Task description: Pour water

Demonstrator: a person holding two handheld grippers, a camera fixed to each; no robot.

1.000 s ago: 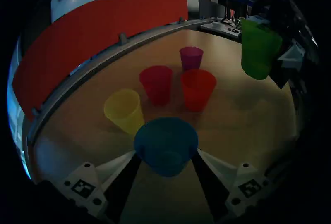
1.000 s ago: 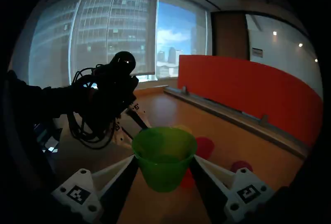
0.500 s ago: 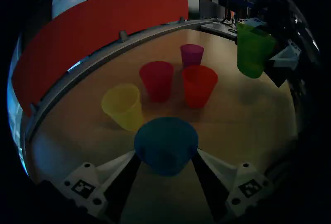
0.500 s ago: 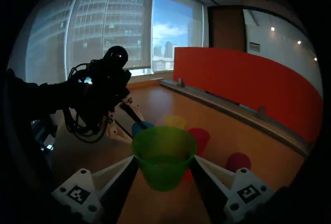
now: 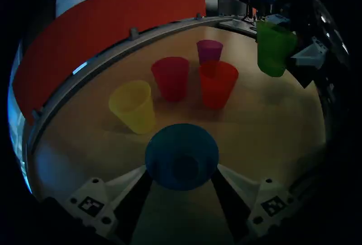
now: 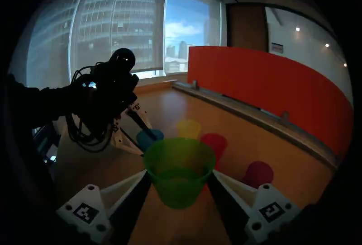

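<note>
Over last second, green cup (image 6: 179, 197) brought closer to blue cup (image 5: 182, 157); in right gripper view, blue cup now seen just beyond green rim, to left. Pour judged imminent but not begun: green cup held upright, water (image 6: 179, 179) seen low inside. Right gripper (image 6: 179, 175) closed partway, both fingers pressed on green cup. Left gripper (image 5: 182, 172) likewise clamped on blue cup, held over near counter (image 5: 271, 127).

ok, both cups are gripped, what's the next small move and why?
Probably bring the green cup in the right gripper over the blue cup in the left gripper before tilting. Both are upright and well apart, and the green one seems to hold liquid, so pouring from here would likely hit the table.
</note>
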